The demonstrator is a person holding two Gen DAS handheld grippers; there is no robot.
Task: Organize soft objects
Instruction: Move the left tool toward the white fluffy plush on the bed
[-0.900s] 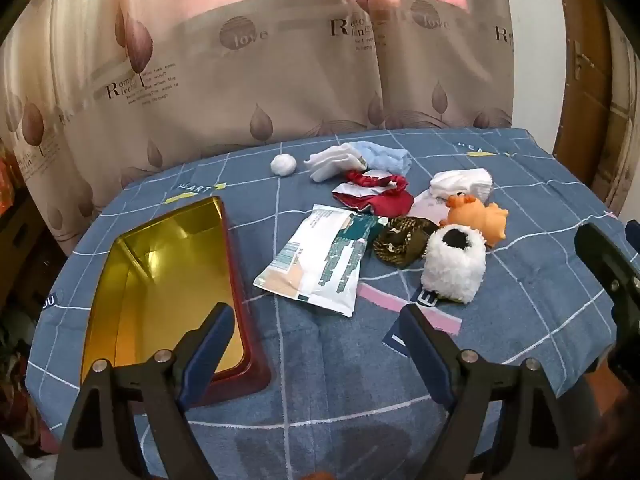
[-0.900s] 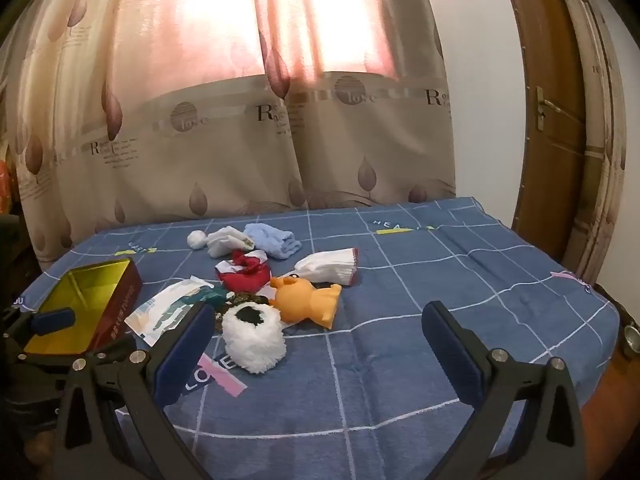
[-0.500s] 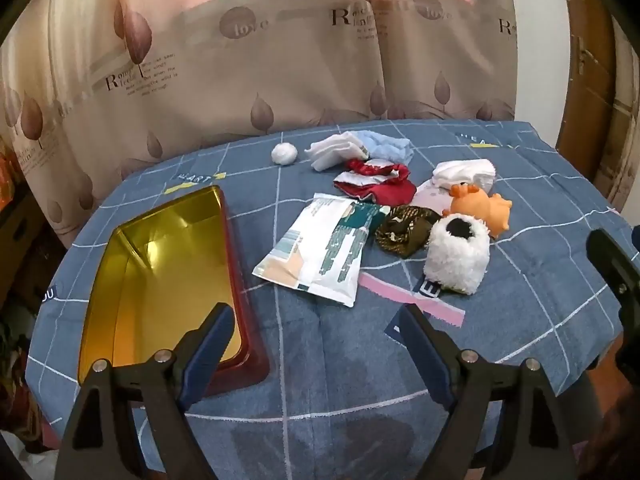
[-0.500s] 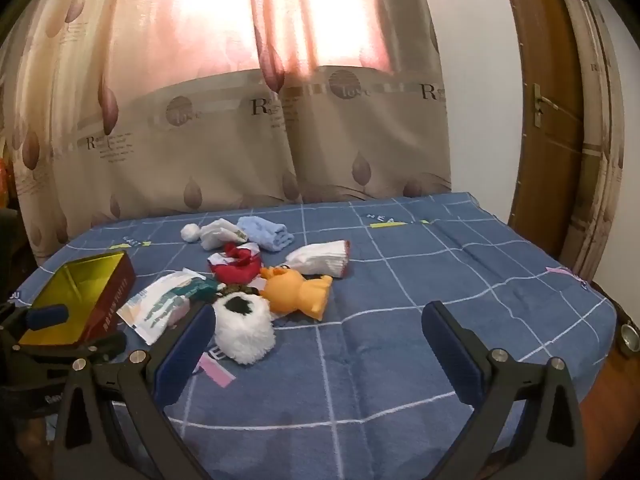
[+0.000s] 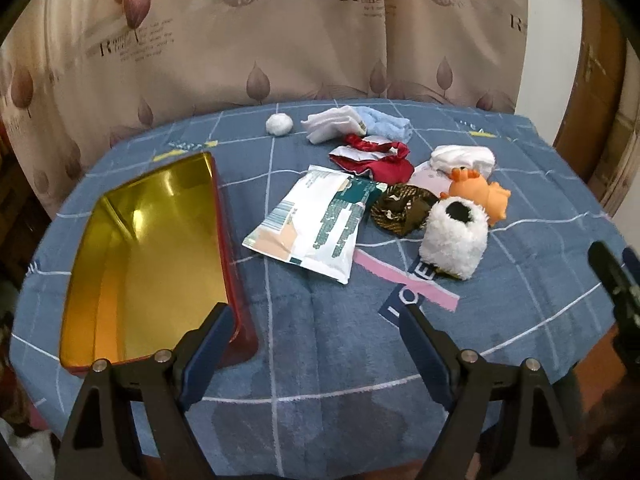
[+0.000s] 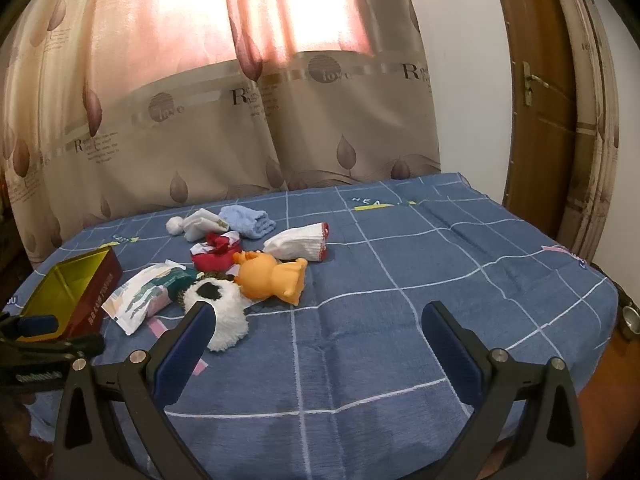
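Your left gripper [image 5: 314,326] has its jaws spread wide with nothing between them, and it hovers above the near edge of the blue checked tablecloth [image 5: 320,344], its left finger over the near right corner of the tin. Your right gripper [image 6: 316,326] is likewise wide open and holds nothing, poised low over the near cloth and pointing across the table, its left fingertip [image 6: 202,320] overlapping the fluffy white toy in view. Just beyond your left gripper sits the open red tin [image 5: 236,280] with its shiny gold inside, lying lengthwise away from you on the left of the table. To its right lies a flat white and green packet [image 5: 316,224], and beside that a dark patterned pouch [image 5: 400,208]. The fluffy white toy [image 5: 454,236] lies just right of the pouch, touching the orange plush animal [image 5: 476,192] behind it. Further back you see a red and white cloth [image 5: 372,156] and a white glove [image 5: 464,158], then a white folded cloth [image 5: 332,124] against a light blue towel [image 5: 386,126], with a small white ball [image 5: 279,123] to their left. A beige curtain [image 5: 280,48] printed with leaves hangs behind the table, and a brown wooden door [image 6: 548,120] stands at the right.
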